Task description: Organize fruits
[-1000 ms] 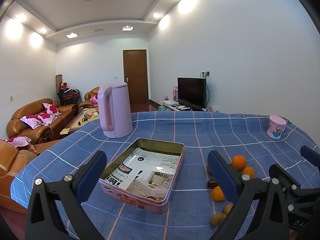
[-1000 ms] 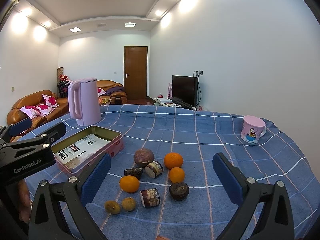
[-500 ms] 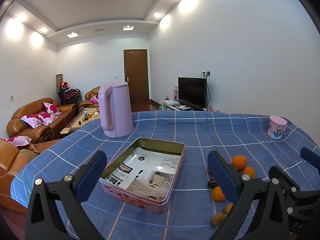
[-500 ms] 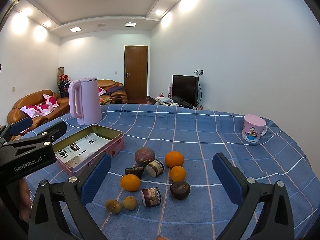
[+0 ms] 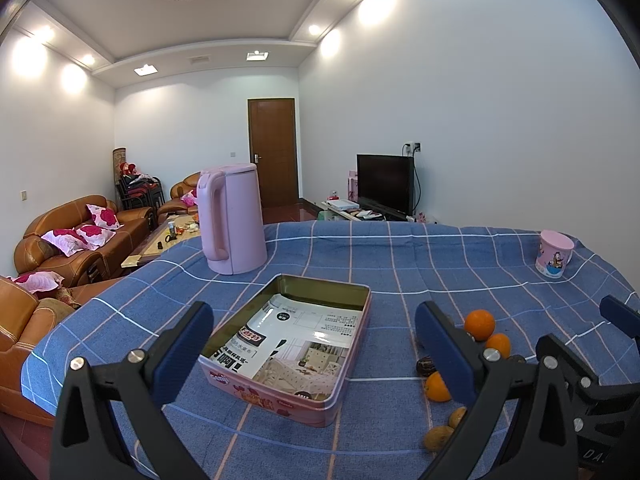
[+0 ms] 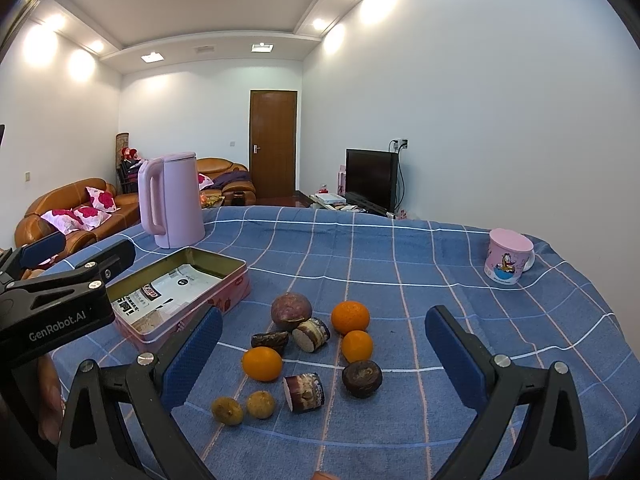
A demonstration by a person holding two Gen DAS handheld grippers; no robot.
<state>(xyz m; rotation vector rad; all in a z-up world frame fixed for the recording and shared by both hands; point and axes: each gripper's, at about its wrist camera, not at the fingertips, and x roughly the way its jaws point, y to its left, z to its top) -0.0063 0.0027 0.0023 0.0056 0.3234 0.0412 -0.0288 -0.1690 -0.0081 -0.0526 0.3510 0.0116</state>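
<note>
A pink rectangular tin (image 5: 340,384) lined with printed paper lies open on the blue checked tablecloth (image 5: 400,264), straight ahead of my open left gripper (image 5: 316,344). In the right wrist view the same tin (image 6: 236,280) sits at the left. A cluster of fruit lies ahead of my open right gripper (image 6: 324,356): three oranges (image 6: 262,364), a round purple fruit (image 6: 291,310), several dark cut pieces (image 6: 304,392) and two small brown fruits (image 6: 261,404). Nothing is between either gripper's fingers. The left gripper's body (image 6: 56,304) shows at the left edge.
A tall pink kettle (image 5: 232,218) stands behind the tin. A pink cartoon mug (image 6: 508,256) sits at the far right of the table. Beyond the table are brown leather sofas (image 5: 72,236), a television (image 5: 384,182) and a wooden door (image 5: 273,152).
Both views have shifted only slightly; the fruit and tin have not moved, and both grippers stay open.
</note>
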